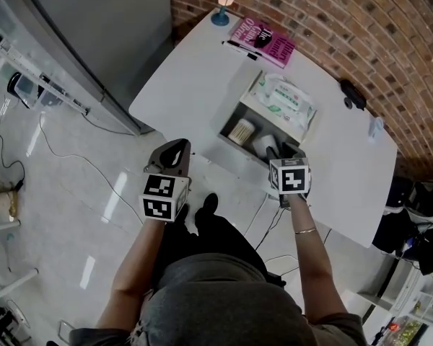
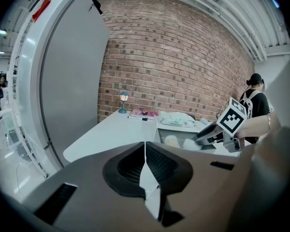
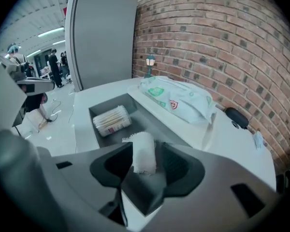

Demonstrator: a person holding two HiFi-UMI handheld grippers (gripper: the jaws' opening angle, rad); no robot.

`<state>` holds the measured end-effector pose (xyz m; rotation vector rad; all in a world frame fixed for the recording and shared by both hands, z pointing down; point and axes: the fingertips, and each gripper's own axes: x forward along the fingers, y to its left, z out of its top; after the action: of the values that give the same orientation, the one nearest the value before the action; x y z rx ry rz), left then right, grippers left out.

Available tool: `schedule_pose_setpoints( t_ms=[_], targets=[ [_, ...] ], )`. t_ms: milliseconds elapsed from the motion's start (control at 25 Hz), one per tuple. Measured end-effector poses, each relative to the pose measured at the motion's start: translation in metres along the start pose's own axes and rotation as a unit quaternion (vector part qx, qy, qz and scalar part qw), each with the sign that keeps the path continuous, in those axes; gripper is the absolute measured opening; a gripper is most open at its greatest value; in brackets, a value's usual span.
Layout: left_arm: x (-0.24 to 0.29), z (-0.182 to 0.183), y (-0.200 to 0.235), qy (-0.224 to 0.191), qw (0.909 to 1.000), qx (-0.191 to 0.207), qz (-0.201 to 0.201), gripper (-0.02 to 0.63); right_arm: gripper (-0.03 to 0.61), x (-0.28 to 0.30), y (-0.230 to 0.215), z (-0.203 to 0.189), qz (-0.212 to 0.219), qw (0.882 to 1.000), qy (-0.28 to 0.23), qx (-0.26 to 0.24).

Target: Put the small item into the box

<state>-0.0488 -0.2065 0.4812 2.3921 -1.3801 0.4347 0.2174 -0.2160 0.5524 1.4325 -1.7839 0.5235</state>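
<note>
A box (image 1: 229, 121) sits at the near edge of a table (image 1: 195, 78). In the box, a swab tub (image 1: 241, 131) lies left of a roll (image 1: 263, 144). A wipes pack (image 1: 283, 99) lies along the box's far rim. Behind the box lie a pen (image 1: 239, 49), a book (image 1: 263, 40), then a lamp (image 1: 224, 6).

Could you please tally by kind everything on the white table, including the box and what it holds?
Lamp: 1
Pink book: 1
Black pen: 1
Box: 1
Wipes pack: 1
Cotton swab tub: 1
White roll: 1
Black device: 1
Small clear item: 1
Total: 9
</note>
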Motion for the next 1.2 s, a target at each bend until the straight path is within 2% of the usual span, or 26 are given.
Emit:
schedule_pose_setpoints(
  t_ms=[280,600,800,1200],
  targets=[
    [0.007,0.005,-0.009,-0.003,0.9997,0.011,-0.020,0.026,0.177,-0.030,-0.002,0.013,-0.014,0.996,-0.078,0.052],
    [0.018,0.013,-0.022,-0.005,0.9983,0.025,-0.052,0.026,0.167,-0.065,0.003,0.022,-0.003,0.981,-0.143,0.134],
    [0.023,0.019,-0.034,-0.005,0.9960,0.042,-0.079,0.026,0.161,-0.092,0.002,0.027,-0.016,0.968,-0.184,0.170],
    [0.033,0.025,-0.056,-0.003,0.9897,0.067,-0.127,0.026,0.152,-0.129,0.011,0.018,-0.036,0.950,-0.225,0.215]
  ],
)
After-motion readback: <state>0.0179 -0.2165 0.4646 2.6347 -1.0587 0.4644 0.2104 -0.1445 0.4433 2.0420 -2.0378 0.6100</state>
